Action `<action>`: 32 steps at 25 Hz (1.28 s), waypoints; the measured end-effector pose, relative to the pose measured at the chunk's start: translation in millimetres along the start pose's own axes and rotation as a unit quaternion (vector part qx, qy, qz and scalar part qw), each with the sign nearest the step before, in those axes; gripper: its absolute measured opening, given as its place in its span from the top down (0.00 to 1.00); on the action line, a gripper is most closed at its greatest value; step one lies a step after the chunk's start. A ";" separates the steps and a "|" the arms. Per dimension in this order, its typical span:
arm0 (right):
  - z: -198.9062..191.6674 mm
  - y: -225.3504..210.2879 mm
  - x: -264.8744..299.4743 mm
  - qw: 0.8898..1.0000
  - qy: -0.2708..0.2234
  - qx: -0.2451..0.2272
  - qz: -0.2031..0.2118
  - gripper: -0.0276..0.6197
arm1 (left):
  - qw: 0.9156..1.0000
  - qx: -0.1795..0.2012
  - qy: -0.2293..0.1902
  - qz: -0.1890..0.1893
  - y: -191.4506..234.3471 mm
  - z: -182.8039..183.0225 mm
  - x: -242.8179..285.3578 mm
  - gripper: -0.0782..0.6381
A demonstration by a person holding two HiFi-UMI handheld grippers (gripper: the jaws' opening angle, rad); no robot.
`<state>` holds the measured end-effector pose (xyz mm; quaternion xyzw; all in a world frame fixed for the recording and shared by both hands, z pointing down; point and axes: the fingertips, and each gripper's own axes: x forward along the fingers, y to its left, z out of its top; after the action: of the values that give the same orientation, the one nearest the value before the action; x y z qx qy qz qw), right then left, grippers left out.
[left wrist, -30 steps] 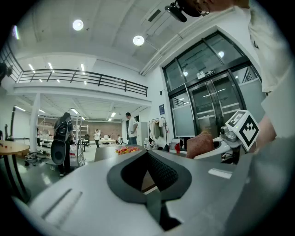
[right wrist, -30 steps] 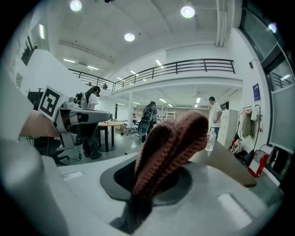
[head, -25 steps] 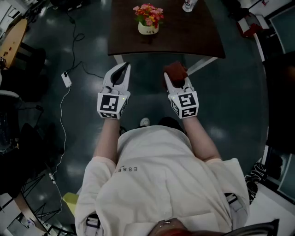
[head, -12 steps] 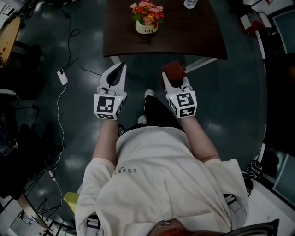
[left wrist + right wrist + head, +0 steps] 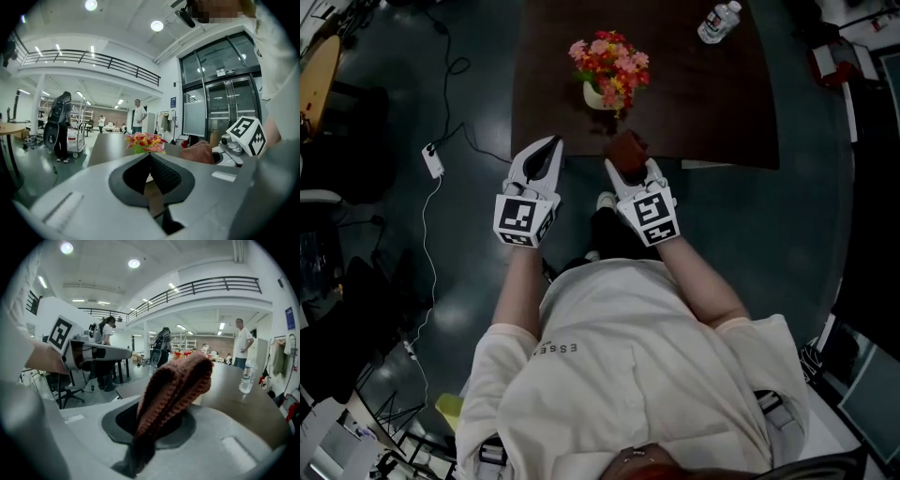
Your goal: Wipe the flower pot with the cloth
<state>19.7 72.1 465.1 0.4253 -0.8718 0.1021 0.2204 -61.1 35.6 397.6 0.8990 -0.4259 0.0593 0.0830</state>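
Cloth (image 5: 626, 148) ready, wiping not begun
My right tool (image 5: 628, 167) grips the cloth, my left tool (image 5: 547, 148) is closed and empty; the flower pot (image 5: 598, 97) at twelve o'clock sits unwiped.

Small grey letters (image 5: 558, 347) "ESSE" — widely spaced — on the front of the person's white shirt (image 5: 647, 384)
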 end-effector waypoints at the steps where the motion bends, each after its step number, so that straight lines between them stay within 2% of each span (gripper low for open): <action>1: -1.0 -2.7 8.9 1.000 0.006 -0.001 0.010 0.89 | 1.000 -0.005 0.006 -0.001 3.5 -1.3 10.0 0.87; 5: -2.3 -13.0 44.3 0.999 0.026 0.000 0.044 0.89 | 0.999 -0.005 0.038 -0.011 14.9 -10.6 48.2 0.87; 9: -11.9 -10.8 78.0 0.995 0.045 -0.024 0.081 0.89 | 0.998 0.007 0.062 -0.018 26.7 -22.0 77.7 0.87; 14: -13.9 -2.7 106.6 0.991 0.071 -0.036 0.112 0.89 | 0.995 0.009 0.091 -0.047 37.0 -43.6 105.5 0.87; 20: -18.1 -15.1 128.6 0.991 0.086 0.004 0.106 0.89 | 0.989 0.009 0.104 -0.105 34.1 -50.8 142.7 0.87; 28: -25.6 -22.7 124.3 0.989 0.102 0.045 0.099 0.89 | 0.978 0.019 0.124 -0.167 24.6 -57.3 161.9 0.87; 32: -31.3 -40.5 117.4 0.988 0.108 0.084 0.076 0.88 | 0.974 0.008 0.123 -0.188 24.7 -55.8 162.2 0.87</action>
<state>-2.6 -23.2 547.7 0.3613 -0.8608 0.2370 0.2687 19.9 -91.2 483.4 0.9494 -0.2353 0.1561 0.1377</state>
